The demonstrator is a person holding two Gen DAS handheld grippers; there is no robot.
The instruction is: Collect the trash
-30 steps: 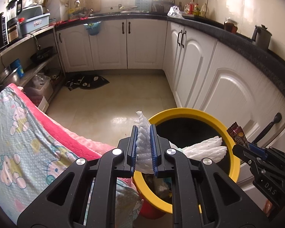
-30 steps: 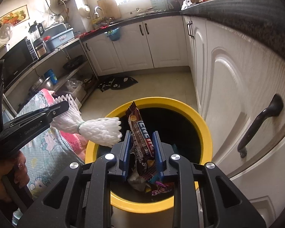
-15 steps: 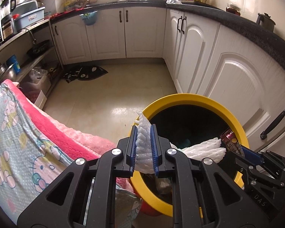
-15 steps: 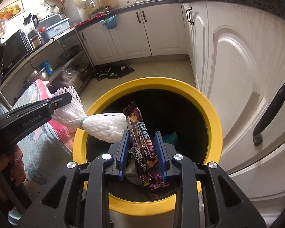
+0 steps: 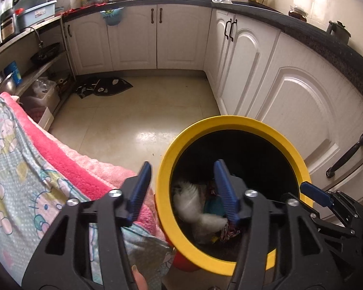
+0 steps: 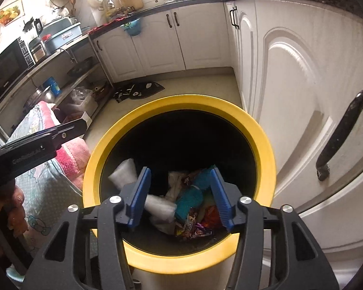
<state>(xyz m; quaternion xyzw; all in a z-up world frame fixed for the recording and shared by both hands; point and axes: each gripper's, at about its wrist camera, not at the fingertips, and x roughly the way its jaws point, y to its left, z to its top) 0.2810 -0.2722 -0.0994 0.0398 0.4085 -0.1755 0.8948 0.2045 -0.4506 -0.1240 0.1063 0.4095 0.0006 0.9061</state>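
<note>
— Bin [image 6: 179,106]: yellow rim, dark inside, trash heaped at the bottom?
— Yes: white foam net [image 5: 193,207], teal bag [image 6: 191,198], wrappers [image 6: 193,227]. Both grippers, left [image 5: 181,191] and right [image 6: 179,195], tilt down over it, jaws opening, nothing between them.

We see the floor [image 5: 123,125] carrying a yellow bin [image 6: 266,145] against the cabinets, a dark mat [image 5: 104,88] by the far cabinets, and a box [image 5: 44,118] under the shelves.
</note>
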